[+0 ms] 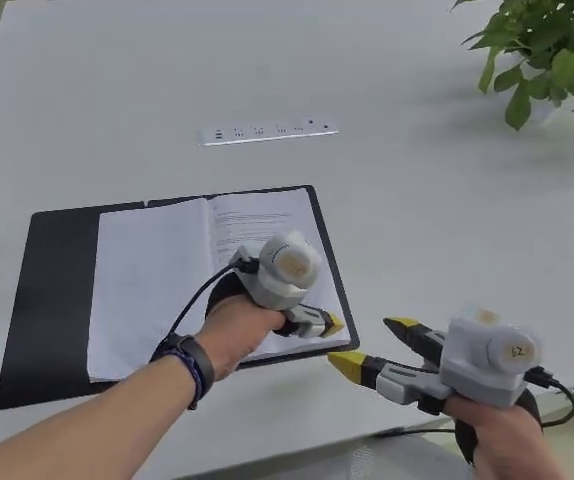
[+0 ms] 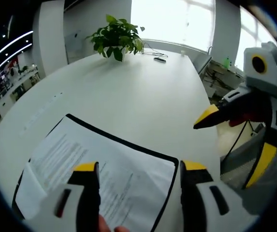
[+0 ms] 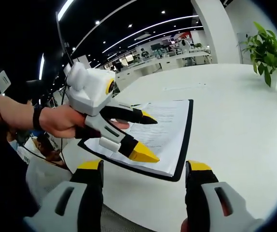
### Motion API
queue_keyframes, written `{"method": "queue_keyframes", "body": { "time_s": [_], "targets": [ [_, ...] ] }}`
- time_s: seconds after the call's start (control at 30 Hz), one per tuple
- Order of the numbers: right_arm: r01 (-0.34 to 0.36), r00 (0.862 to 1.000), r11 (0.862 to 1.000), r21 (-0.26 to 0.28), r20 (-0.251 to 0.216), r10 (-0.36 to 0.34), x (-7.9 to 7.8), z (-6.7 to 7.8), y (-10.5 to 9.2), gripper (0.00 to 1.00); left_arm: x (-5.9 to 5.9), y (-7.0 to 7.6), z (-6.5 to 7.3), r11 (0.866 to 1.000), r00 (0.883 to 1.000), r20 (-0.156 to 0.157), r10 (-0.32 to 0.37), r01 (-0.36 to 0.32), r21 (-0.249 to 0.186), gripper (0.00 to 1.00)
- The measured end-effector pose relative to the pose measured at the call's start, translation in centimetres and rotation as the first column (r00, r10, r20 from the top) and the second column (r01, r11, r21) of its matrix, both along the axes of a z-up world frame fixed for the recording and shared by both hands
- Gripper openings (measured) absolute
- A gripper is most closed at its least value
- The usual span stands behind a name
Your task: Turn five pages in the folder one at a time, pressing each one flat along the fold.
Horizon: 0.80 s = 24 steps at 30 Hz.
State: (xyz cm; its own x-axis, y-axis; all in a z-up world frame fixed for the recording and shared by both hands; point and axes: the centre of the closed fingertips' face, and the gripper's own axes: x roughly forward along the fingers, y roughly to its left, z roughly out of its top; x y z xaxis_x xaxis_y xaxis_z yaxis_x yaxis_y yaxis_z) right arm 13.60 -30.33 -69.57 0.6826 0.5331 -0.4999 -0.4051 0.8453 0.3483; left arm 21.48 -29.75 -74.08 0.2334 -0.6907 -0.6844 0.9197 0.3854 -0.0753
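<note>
Head view, from the left: one black folder [image 1: 52, 300] lies open on the white tabletop [image 1: 417, 180], with a plain leaf [image 1: 147, 280] over its left cover and a printed page [image 1: 267, 215] to the right. Our left tool [image 1: 325, 322] is over that page's lower outer corner, jaws spread and empty. Our right tool [image 1: 377, 345] is just off the folder, likewise released. We judge the sheets light, thin and floppy, best pinched singly at that free corner. Beyond are one power strip [image 1: 267, 132] and one plant [image 1: 552, 55].
</note>
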Motion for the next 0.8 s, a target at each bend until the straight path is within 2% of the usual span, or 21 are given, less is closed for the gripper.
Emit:
{"method": "queue_keyframes", "body": {
  "time_s": [0.27,0.37,0.53,0.7,0.8],
  "targets": [
    [0.009,1.0,1.0,0.008,-0.016,-0.009,-0.2,-0.3,-0.7,0.68,0.5,-0.7,-2.3,0.999,1.0,-0.01,0.021,-0.021,0.033,0.69],
    [0.017,1.0,1.0,0.01,-0.02,-0.017,-0.3,-0.4,-1.2,0.68,0.6,-0.8,-2.9,0.998,1.0,0.0,0.028,-0.028,0.047,0.7],
    [0.026,0.999,1.0,0.015,-0.031,-0.025,-0.5,-0.7,-1.5,0.67,0.5,-0.9,-4.2,0.997,0.999,-0.006,0.039,-0.039,0.068,0.74],
    [0.028,0.999,0.999,0.018,-0.037,-0.027,-0.3,-0.9,-1.7,0.67,0.4,-0.8,-4.6,0.996,0.999,0.025,0.039,-0.041,0.076,0.74],
    [0.025,0.999,0.999,0.022,-0.039,-0.024,-0.2,-1.0,-1.7,0.67,0.5,-0.7,-4.6,0.997,0.999,0.025,0.043,-0.044,0.063,0.74]
  ]
}}
